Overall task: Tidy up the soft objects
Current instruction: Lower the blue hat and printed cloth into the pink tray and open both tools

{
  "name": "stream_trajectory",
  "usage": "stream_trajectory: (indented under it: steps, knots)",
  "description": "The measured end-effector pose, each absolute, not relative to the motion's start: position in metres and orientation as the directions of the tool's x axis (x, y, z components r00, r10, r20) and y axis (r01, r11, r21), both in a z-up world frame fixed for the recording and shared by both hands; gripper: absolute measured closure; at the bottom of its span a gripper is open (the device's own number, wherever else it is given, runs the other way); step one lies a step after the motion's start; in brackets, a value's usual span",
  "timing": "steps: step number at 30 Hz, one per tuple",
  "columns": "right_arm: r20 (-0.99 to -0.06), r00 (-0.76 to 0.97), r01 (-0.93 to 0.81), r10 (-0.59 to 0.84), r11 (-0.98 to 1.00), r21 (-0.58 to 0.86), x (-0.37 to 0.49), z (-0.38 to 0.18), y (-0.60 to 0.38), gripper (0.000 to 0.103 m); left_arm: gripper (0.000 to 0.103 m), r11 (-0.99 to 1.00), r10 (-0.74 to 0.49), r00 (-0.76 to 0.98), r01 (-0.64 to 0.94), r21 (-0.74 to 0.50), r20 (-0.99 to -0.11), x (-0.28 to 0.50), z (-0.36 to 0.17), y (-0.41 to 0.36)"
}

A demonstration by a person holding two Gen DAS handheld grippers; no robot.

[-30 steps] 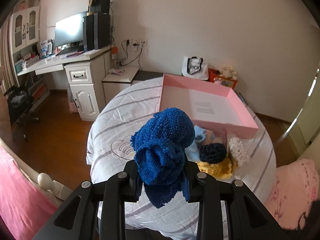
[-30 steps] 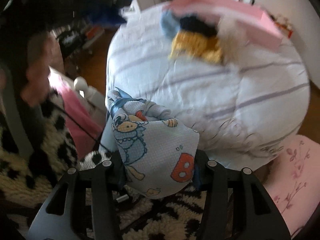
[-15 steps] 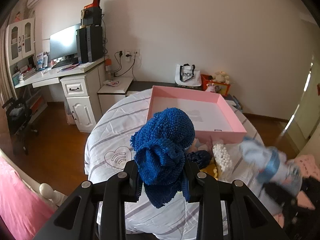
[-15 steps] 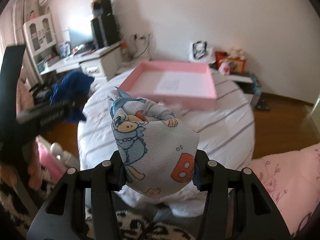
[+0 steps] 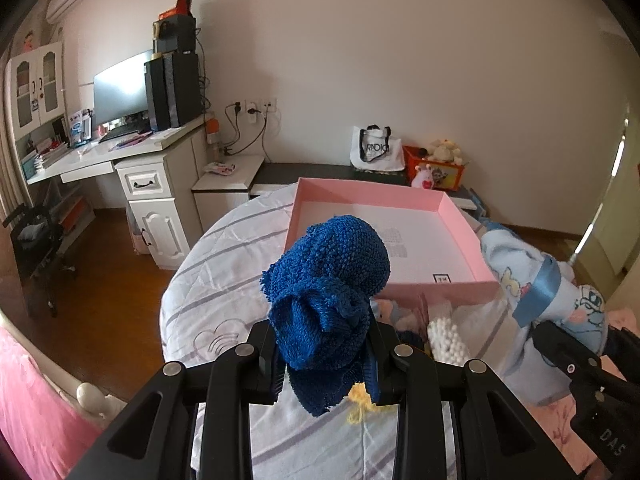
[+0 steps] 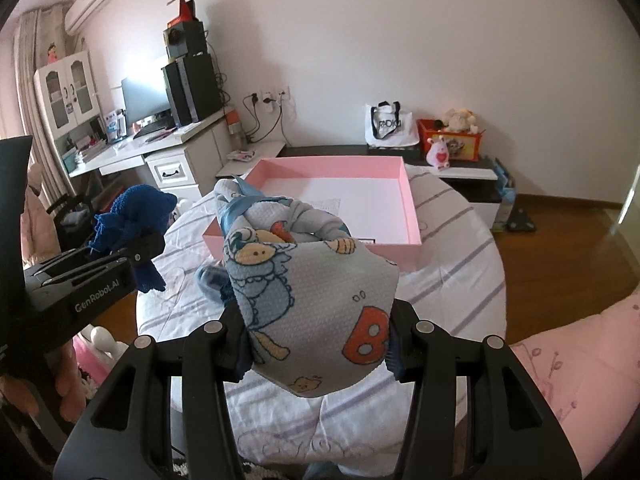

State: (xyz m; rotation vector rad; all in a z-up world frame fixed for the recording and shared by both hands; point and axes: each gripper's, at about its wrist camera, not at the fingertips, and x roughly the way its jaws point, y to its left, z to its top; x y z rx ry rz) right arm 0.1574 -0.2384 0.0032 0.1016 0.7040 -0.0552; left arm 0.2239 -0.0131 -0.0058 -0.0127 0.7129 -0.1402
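My left gripper (image 5: 322, 364) is shut on a blue knitted cloth (image 5: 326, 288), held in the air over the near part of the striped white quilt (image 5: 224, 280). In the right wrist view that blue cloth (image 6: 128, 216) and the left gripper (image 6: 148, 248) show at the left. My right gripper (image 6: 316, 344) is shut on a pale blue cartoon-print cloth (image 6: 316, 292) with a blue ribbon; this cartoon-print cloth (image 5: 548, 300) appears at the right of the left view. Beyond both lies an open pink box (image 5: 464, 216), its inside bare white.
Small soft things lie on the quilt in front of the box: a white beaded piece (image 5: 444, 340), a yellow knit (image 5: 360, 404) and a dark blue one, partly hidden. A pink pillow (image 6: 572, 368) lies at the right. A white desk (image 5: 120, 160) stands left.
The right gripper has swung up from the floor side with the cartoon-print cloth and now faces the pink box. The left gripper has drifted left and slightly back with the blue cloth.
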Motion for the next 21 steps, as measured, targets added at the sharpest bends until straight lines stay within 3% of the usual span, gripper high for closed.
stream_trajectory:
  steps: [21]
  knots:
    - [-0.704,0.710,0.127,-0.032,0.988,0.084,0.304,-0.044,-0.274,0.056,0.075,0.993,-0.092,0.674,0.116,-0.017,-0.733,0.424,-0.046,-0.065]
